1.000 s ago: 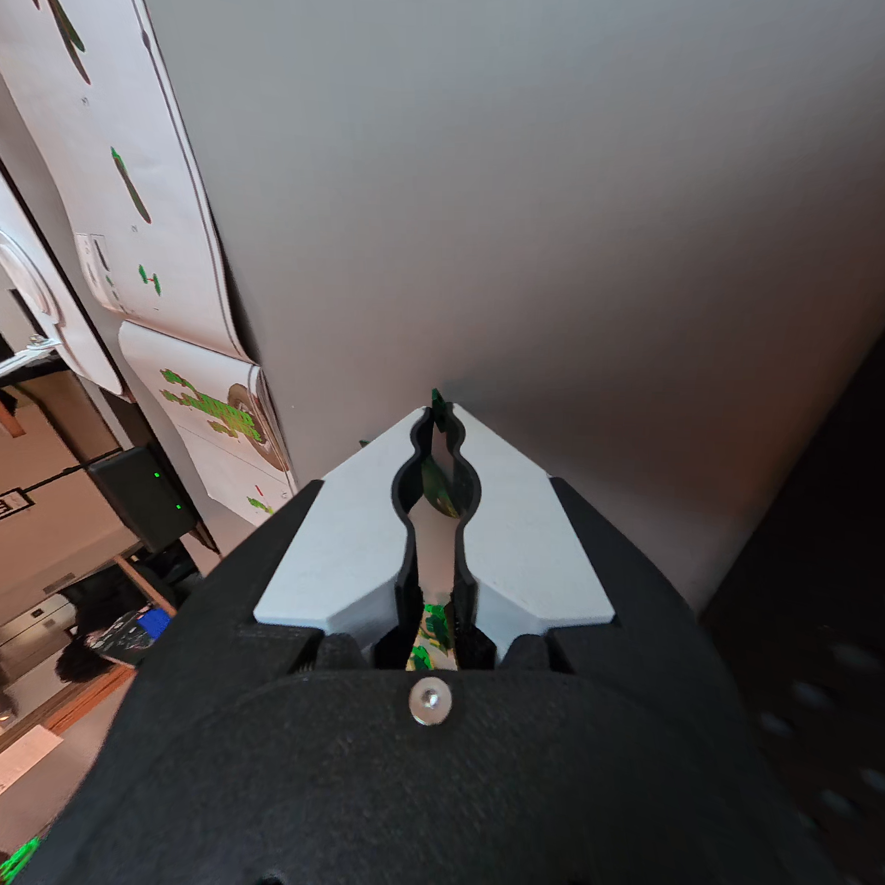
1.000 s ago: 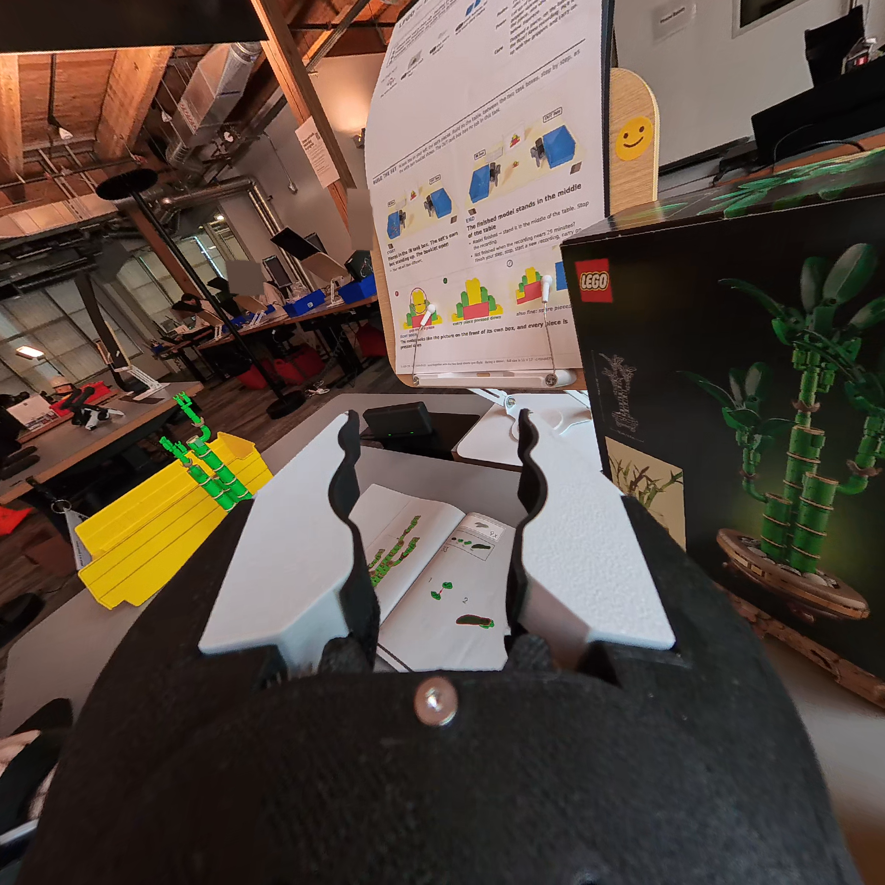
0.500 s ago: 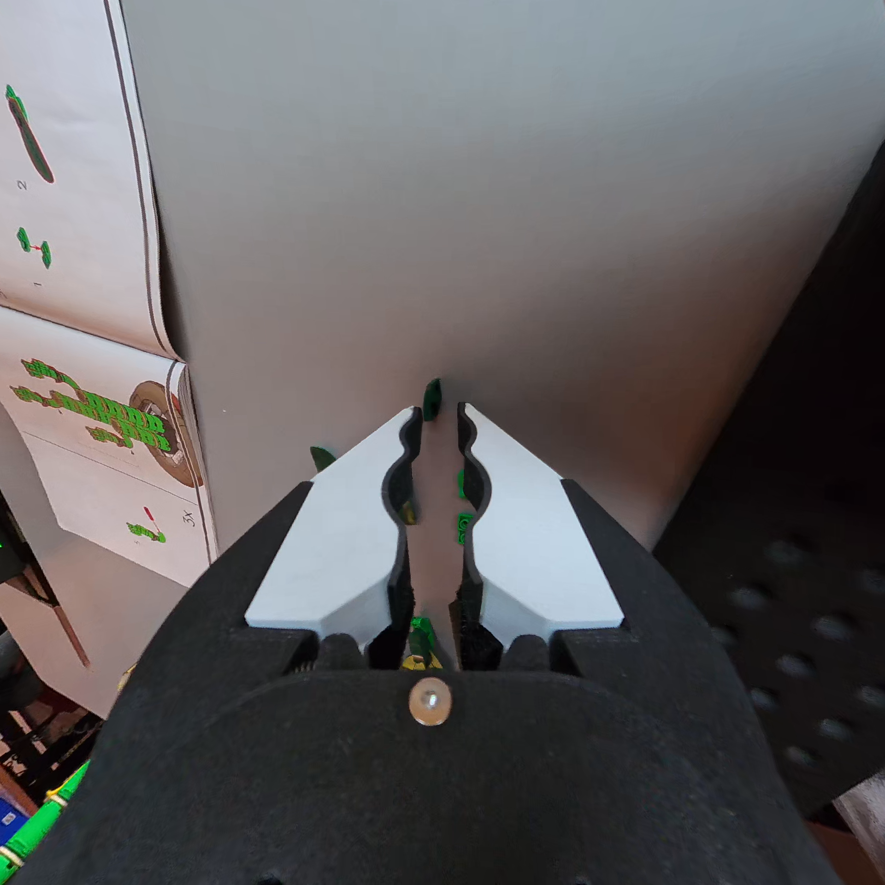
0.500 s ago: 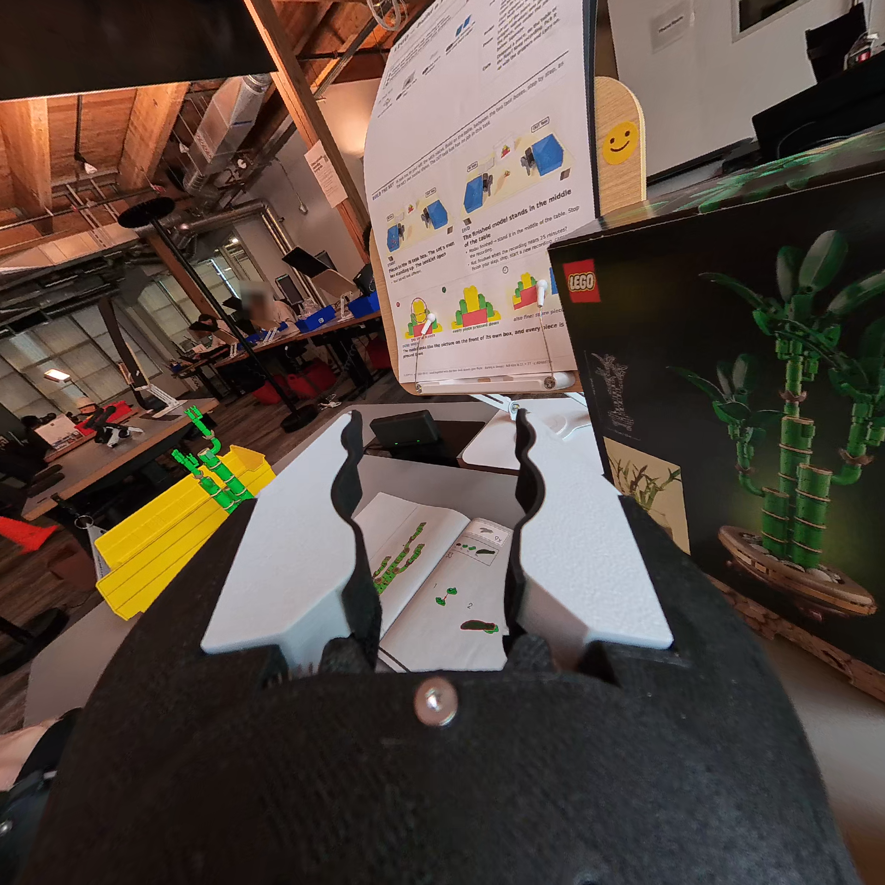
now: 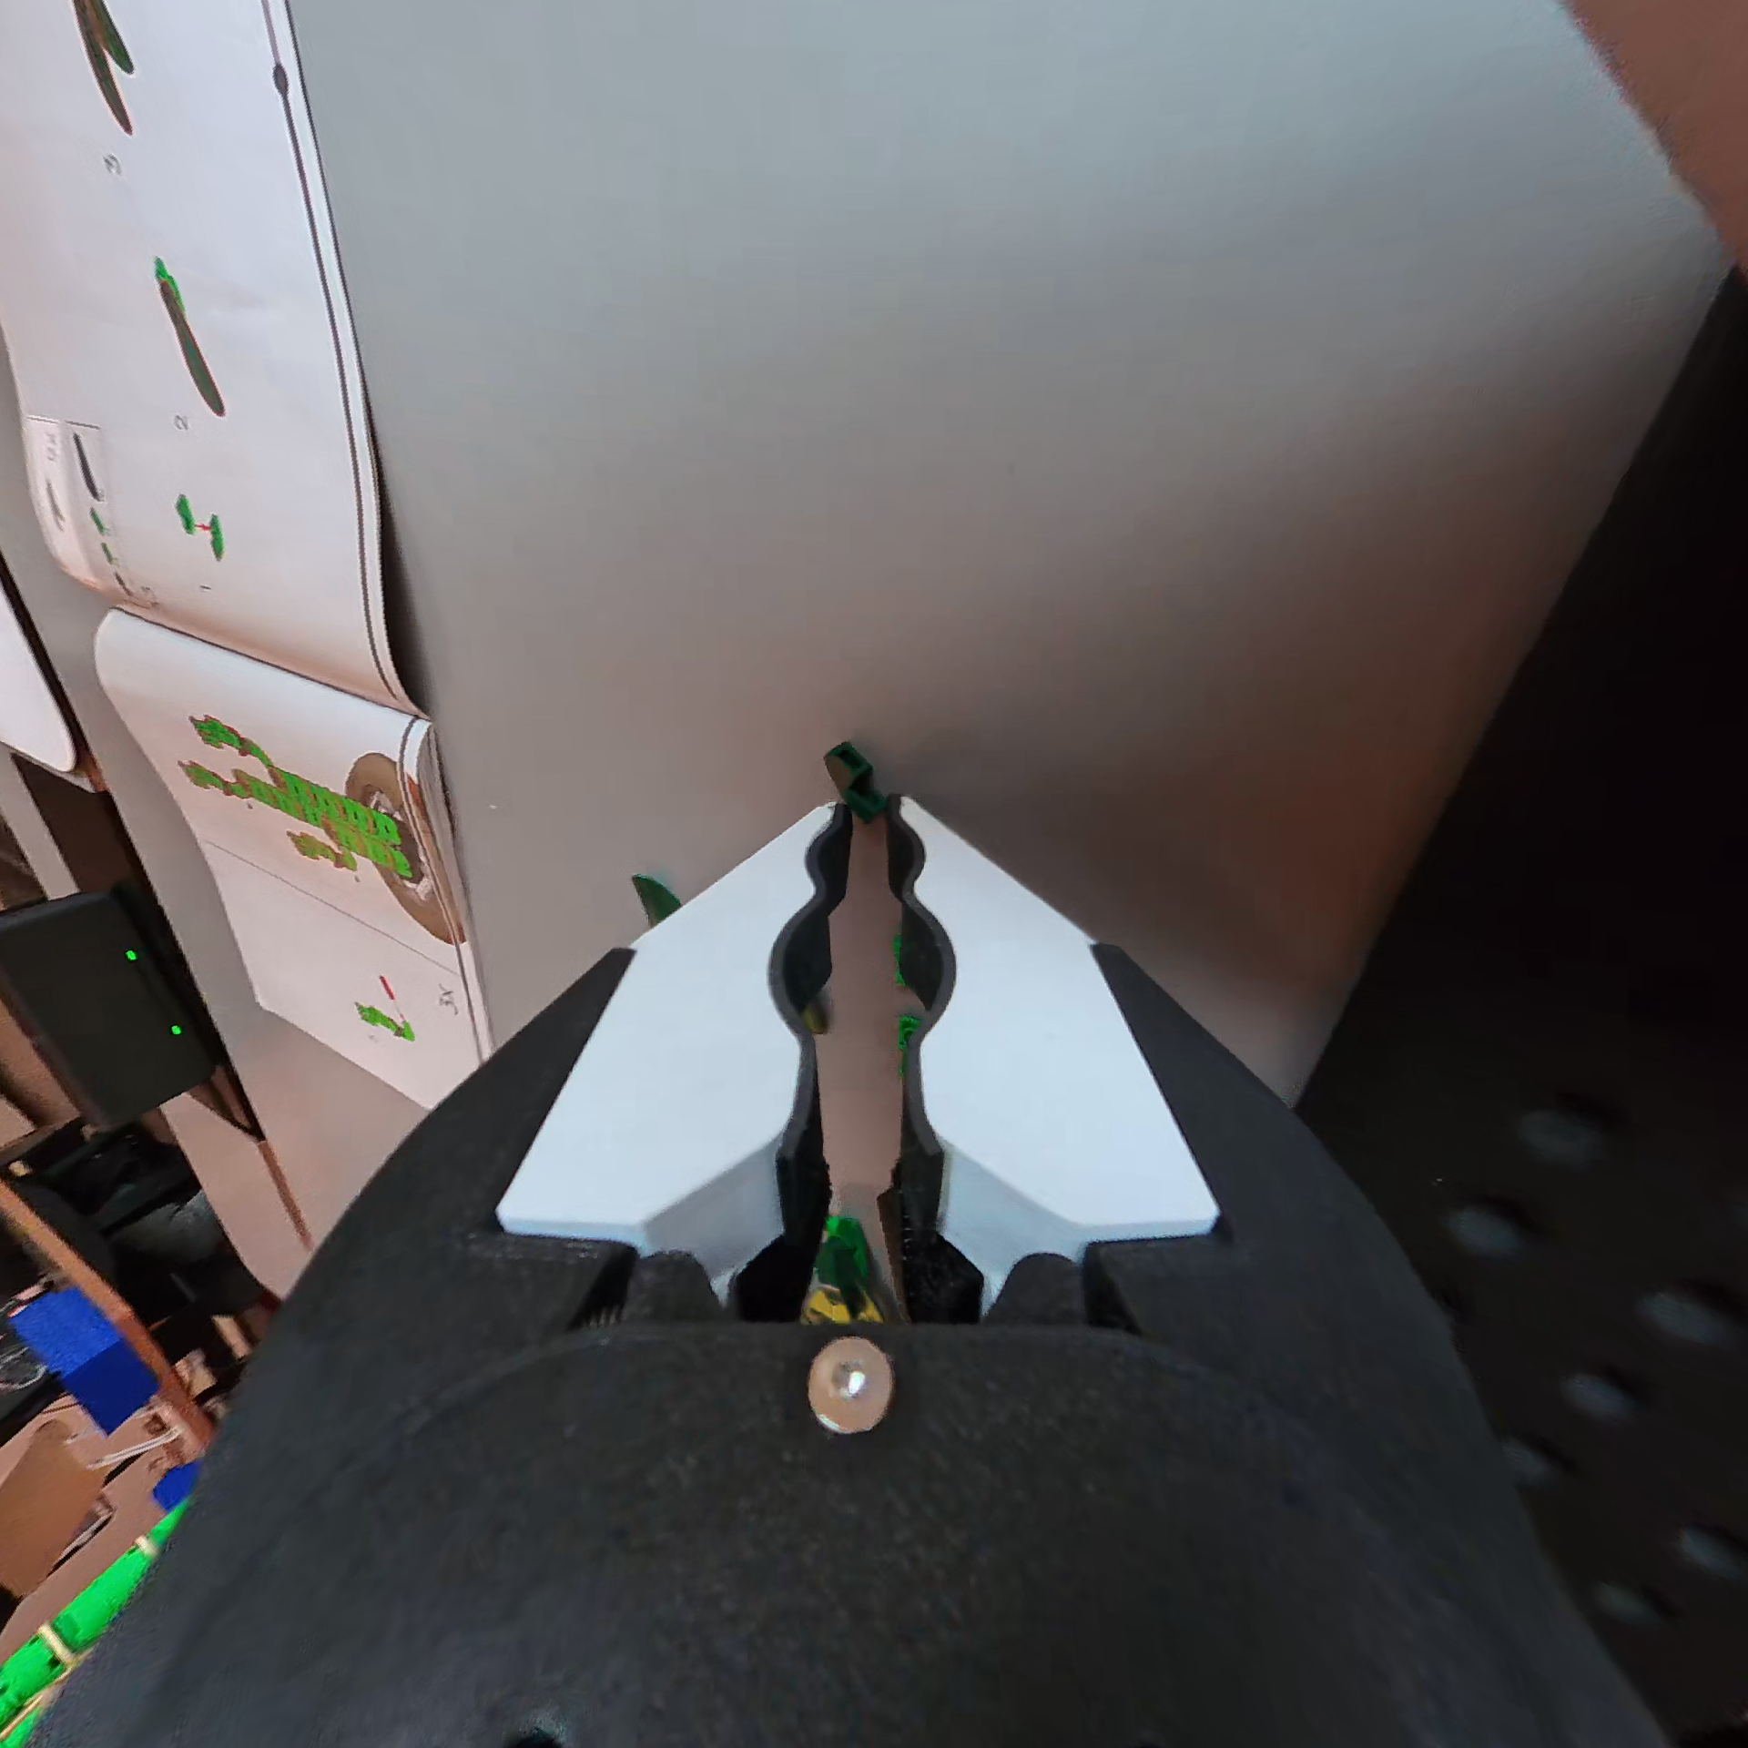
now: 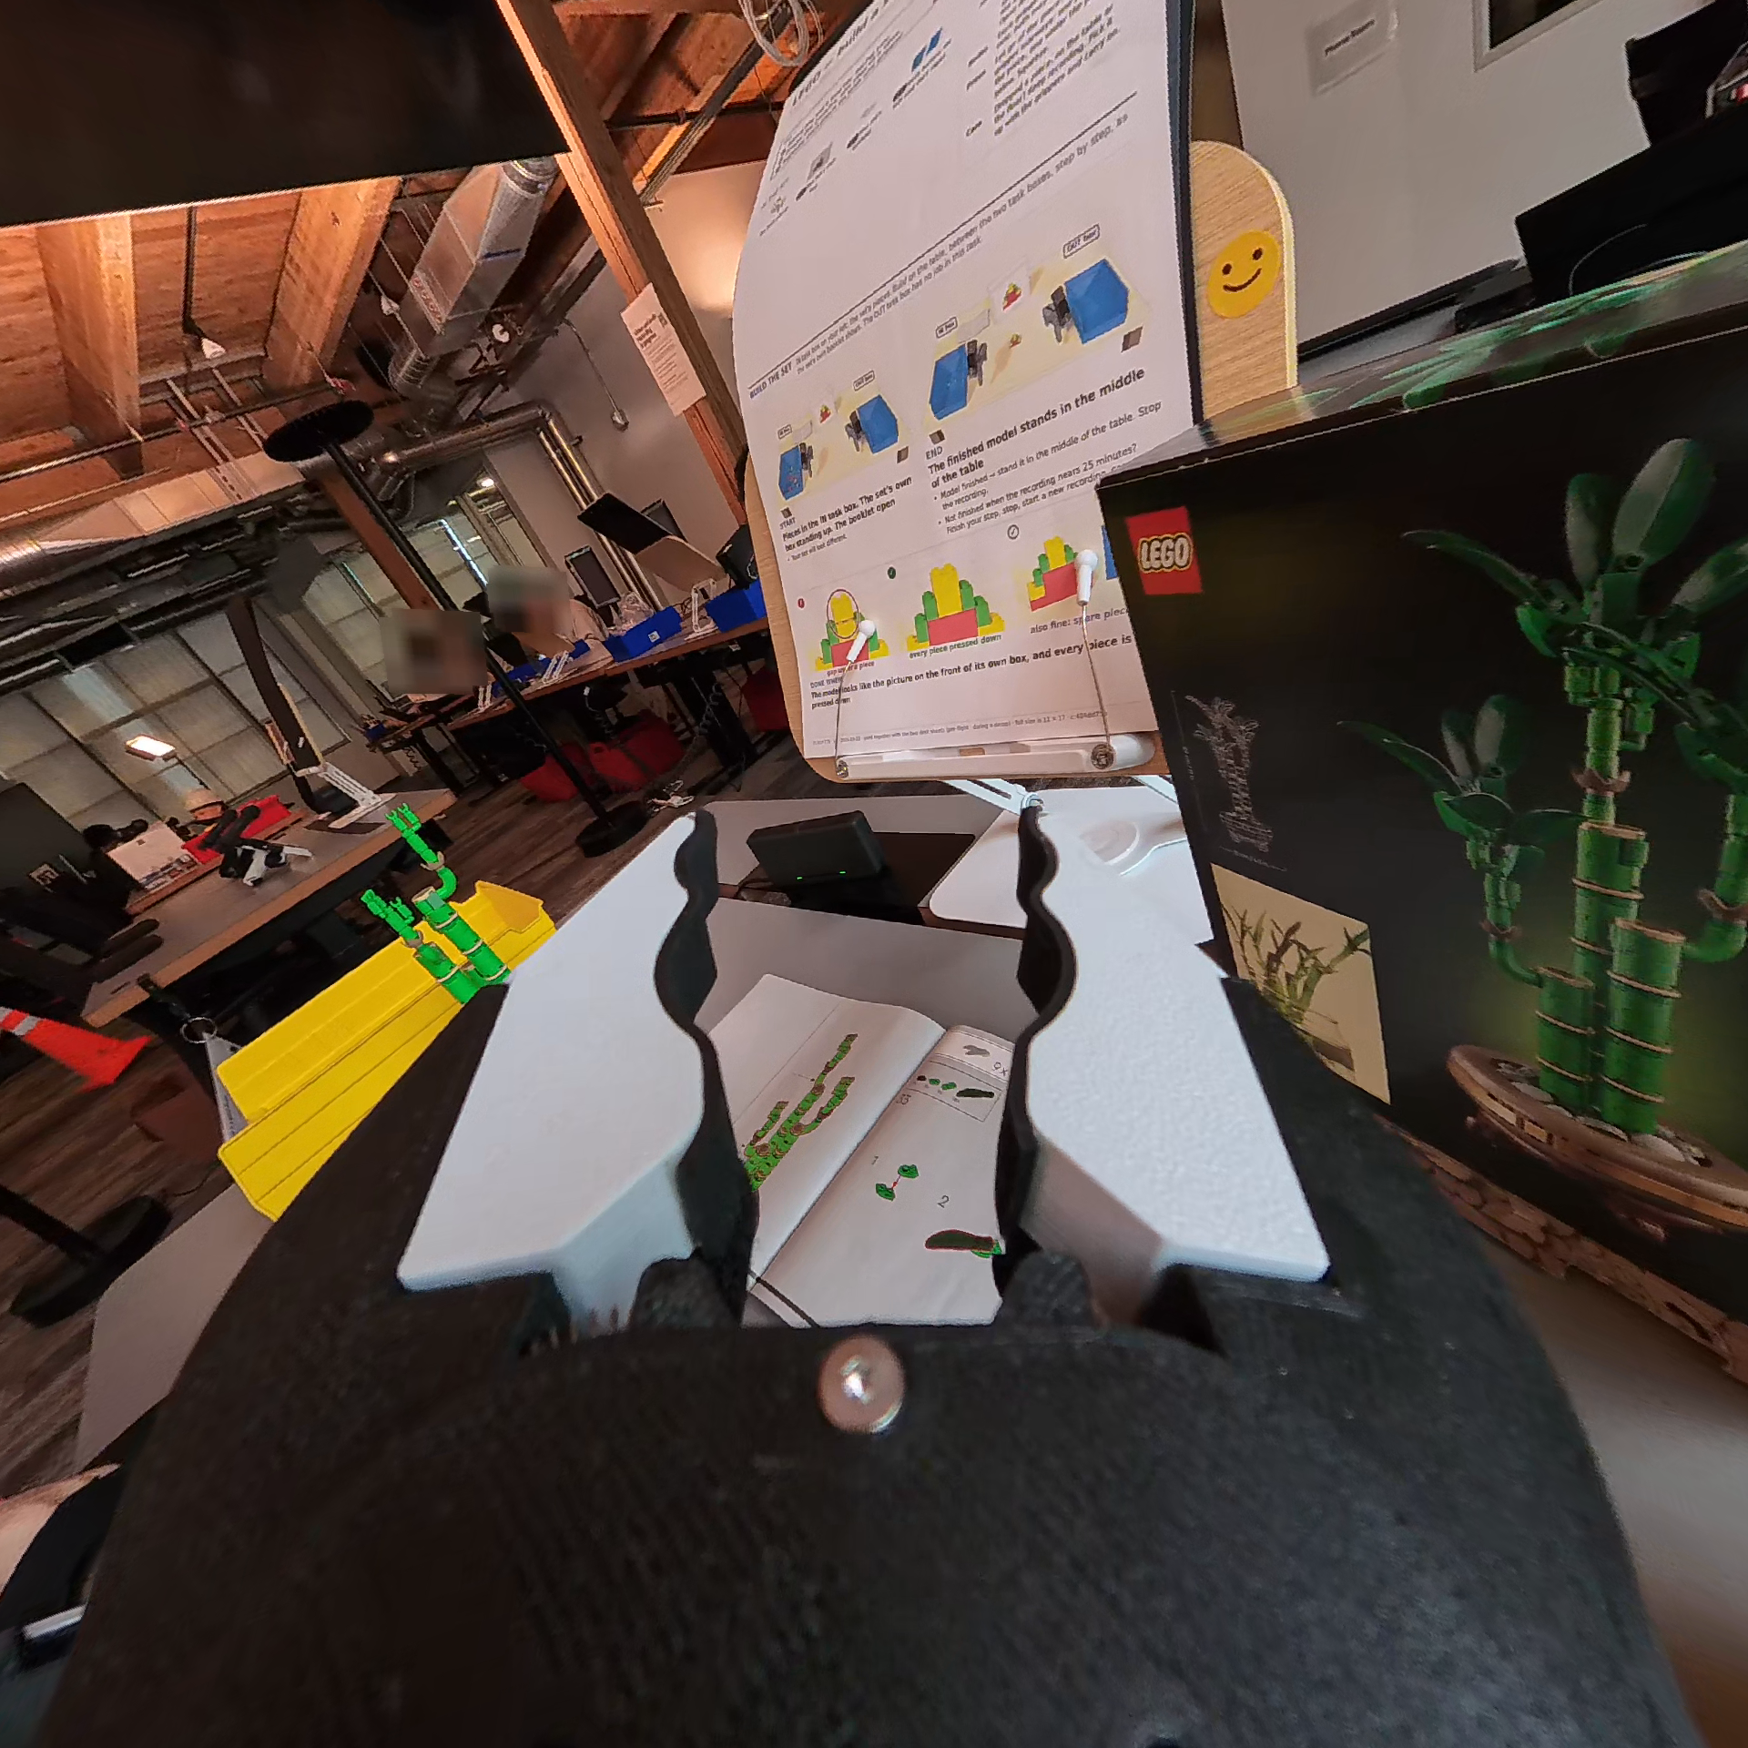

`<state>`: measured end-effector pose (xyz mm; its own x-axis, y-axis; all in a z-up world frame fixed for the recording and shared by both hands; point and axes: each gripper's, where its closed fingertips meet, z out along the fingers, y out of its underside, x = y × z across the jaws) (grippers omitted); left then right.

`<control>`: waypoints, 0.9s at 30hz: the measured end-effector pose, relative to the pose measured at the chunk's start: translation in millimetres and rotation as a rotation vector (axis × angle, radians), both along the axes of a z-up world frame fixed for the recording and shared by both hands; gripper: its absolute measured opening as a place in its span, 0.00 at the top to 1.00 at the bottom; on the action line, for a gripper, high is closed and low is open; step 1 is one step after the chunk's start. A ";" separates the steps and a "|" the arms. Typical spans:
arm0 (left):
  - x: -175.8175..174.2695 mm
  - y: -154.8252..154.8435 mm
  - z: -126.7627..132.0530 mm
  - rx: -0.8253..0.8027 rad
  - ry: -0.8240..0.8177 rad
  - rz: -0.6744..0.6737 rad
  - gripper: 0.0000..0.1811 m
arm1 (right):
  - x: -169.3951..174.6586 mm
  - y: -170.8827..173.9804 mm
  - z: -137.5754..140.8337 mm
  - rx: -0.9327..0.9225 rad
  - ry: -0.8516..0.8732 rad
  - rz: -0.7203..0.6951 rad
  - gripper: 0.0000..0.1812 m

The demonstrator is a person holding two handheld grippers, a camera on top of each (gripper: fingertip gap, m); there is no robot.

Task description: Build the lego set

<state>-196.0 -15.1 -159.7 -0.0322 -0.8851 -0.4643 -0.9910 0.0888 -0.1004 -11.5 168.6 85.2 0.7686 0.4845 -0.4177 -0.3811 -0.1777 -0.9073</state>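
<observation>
Left gripper point(image 5: 863, 812): jaws drawn narrow, tips pinching a small dark green piece point(image 5: 854, 783) that protrudes just beyond them, directly over the grey desk point(image 5: 946, 378). A second green piece point(image 5: 655, 897) lies on the desk just left of the left jaw, partly hidden. More green shows deep in the throat of the jaws; what it is cannot be determined.

Right gripper point(image 6: 859, 856): jaws wide apart, holding nothing. It hangs above the open instruction booklet point(image 6: 851, 1135), which lies flat on the desk and shows leaf sub-steps.

Other items noted: the set's box point(image 6: 1476, 804) stands upright at right, just beside the right gripper. A yellow bin point(image 6: 359, 1031) sits at far left, with a partly built green bamboo stalk point(image 6: 440, 922) rising at it; whether the stalk stands in the bin or behind it cannot be told. A printed task sheet on a wooden stand point(image 6: 965, 397) stands at the far side of the desk.

Assessment: the step in hand appears to be a small leaf sub-assembly, with one element already gripped on the left. The next move likely calls for the free right gripper to collect the mating piece from the desk, then align the two squarely before pressing. Risk: the pinched piece is held only at the jaw tips and may pivot or drop under pressing load.
</observation>
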 end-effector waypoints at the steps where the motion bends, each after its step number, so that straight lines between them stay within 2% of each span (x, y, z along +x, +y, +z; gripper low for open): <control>1: -1.5 3.0 0.2 0.017 0.009 0.000 0.97 | -0.6 -0.1 0.1 0.000 -0.001 0.002 0.65; 5: -8.4 16.3 2.2 0.114 0.071 -0.049 0.98 | -1.7 -0.6 1.5 0.005 0.002 0.006 0.65; 13: -4.3 30.0 11.7 0.435 0.224 -0.372 0.98 | -2.8 -0.3 2.2 0.008 0.012 0.015 0.65; 17: -1.5 30.2 17.1 0.492 0.243 -0.476 0.99 | -7.1 0.3 2.3 0.002 0.002 0.023 0.65; 22: 1.5 48.1 28.1 0.563 0.232 -0.611 0.99 | -14.0 0.1 4.3 0.006 -0.022 0.034 0.65; 27: 9.2 64.2 41.2 0.700 0.270 -0.814 0.99 | -11.8 1.7 1.9 -0.001 -0.017 0.028 0.65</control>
